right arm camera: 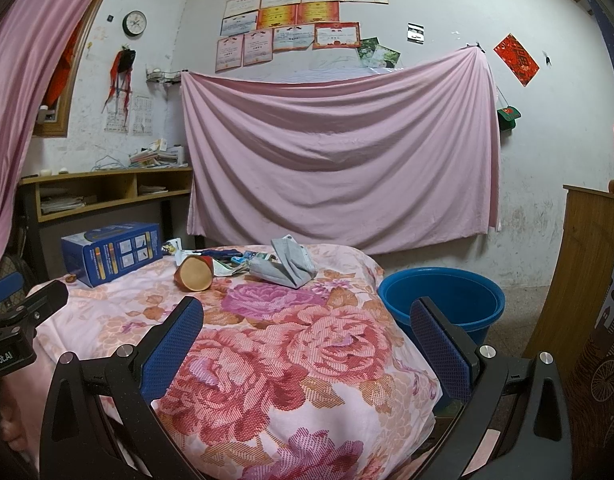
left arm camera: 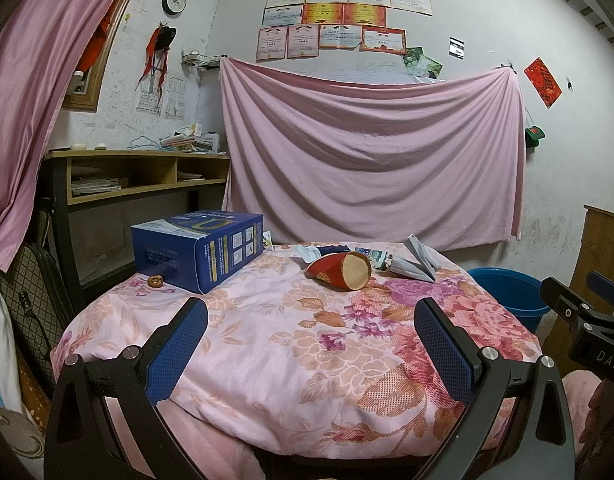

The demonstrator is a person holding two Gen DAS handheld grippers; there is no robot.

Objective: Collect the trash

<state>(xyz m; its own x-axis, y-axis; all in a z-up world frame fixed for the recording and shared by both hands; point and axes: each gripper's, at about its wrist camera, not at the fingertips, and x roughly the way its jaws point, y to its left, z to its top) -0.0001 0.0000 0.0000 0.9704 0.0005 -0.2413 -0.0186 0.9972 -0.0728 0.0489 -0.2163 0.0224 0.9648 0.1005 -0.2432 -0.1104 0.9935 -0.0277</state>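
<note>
Fingers (left arm camera: 179, 344) of the left gripper (left arm camera: 311, 344) are standing wide apart and holding nothing, hovering over the near edge of the floral cloth (left arm camera: 267, 360) that is covering the table. Trash is lying at the far side: a red paper cup (left arm camera: 339, 271) tipped on its side with its mouth facing the camera, a folded grey wrapper (left arm camera: 421, 260) just right of it, and small packets (left arm camera: 327, 251) behind. A blue box (left arm camera: 199, 250) is sitting at far left, with a small brown ring (left arm camera: 155, 281) beside it.

Seen from the right wrist, the right gripper (right arm camera: 307, 344) is likewise gaping wide and empty, its fingers (right arm camera: 439, 344) framing the cloth and the blue bucket (right arm camera: 443, 300) standing on the floor just past the table's right edge. The cup (right arm camera: 193, 274) and grey wrapper (right arm camera: 287, 266) are lying well ahead.

Risks, as I judge them: the cup, resting on its side, could be rolling away under a glancing touch, and the soft cloth could be bunching or dragging under a low finger, pulling lighter scraps off the edge.
</note>
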